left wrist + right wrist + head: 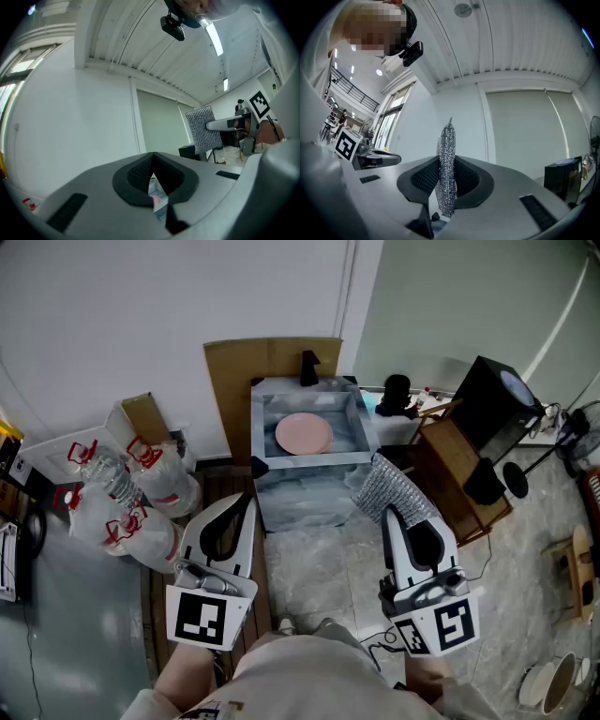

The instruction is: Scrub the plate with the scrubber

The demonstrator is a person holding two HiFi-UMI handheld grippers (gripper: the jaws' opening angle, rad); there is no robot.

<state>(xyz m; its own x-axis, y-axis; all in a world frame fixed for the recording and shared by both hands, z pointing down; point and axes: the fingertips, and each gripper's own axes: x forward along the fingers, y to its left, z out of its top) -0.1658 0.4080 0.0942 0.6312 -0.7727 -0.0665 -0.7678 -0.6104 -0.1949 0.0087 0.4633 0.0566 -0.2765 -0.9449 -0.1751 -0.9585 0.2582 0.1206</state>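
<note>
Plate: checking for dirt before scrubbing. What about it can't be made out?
- Head view: plate too small and far to show dirt.
- Left gripper view: left gripper's body hides all but a pink sliver.
- Right gripper view: no plate shows; right gripper's body fills the bottom.

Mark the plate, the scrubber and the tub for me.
plate [303,434], head view, centre of its pink face.
scrubber [446,157], right gripper view, middle of the silver mesh.
tub [302,501], head view, front outer wall.
</note>
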